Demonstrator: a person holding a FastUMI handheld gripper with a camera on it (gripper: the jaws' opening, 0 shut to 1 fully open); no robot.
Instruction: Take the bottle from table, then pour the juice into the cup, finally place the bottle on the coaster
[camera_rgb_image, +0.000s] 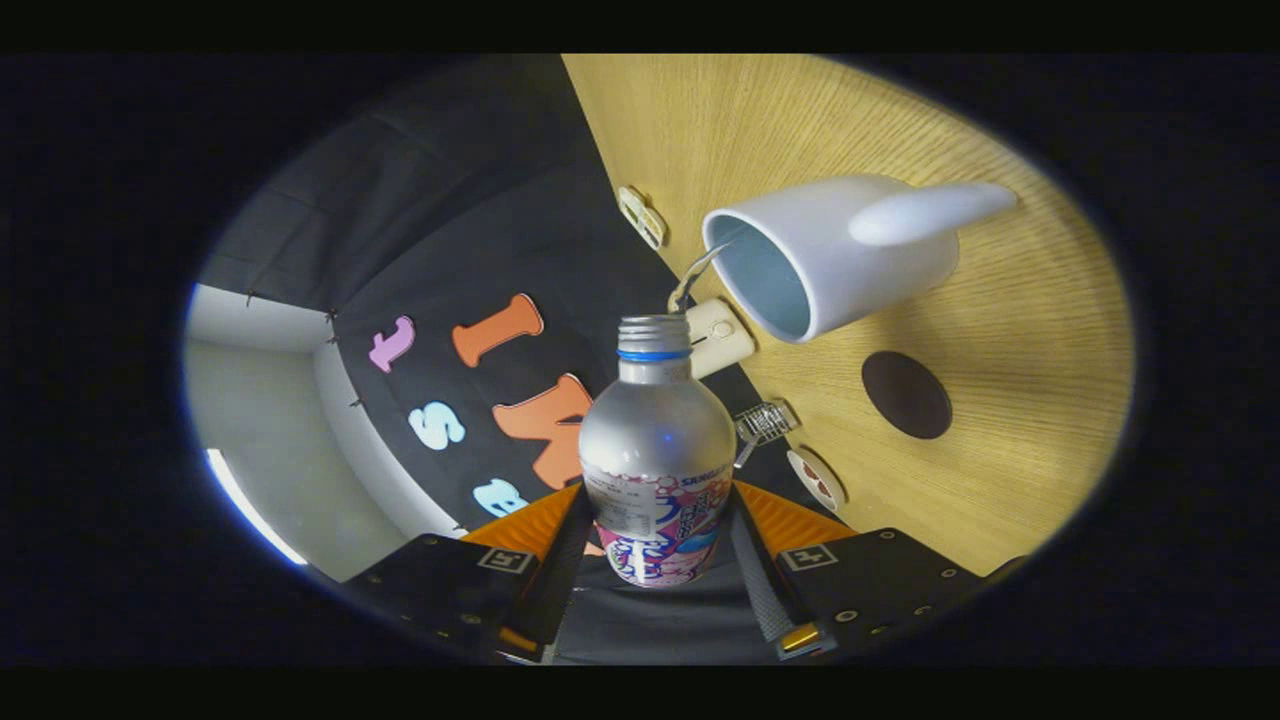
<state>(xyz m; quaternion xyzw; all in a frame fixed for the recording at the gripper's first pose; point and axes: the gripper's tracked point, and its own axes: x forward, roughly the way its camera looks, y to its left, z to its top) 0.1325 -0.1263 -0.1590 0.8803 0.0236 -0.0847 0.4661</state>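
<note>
My claw (655, 535) grips the bottle (656, 450), tilted; its mouth sits short of the cup (830, 262), so juice may hit the table (1000, 420)

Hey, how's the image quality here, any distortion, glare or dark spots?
Gripper view: strong fisheye bend and a rolled scene, so the table stands tilted; the bottle between the fingers is sharp, with soft sheen on its silver shoulder; the white cup is evenly lit; the rim falls dark.
</note>
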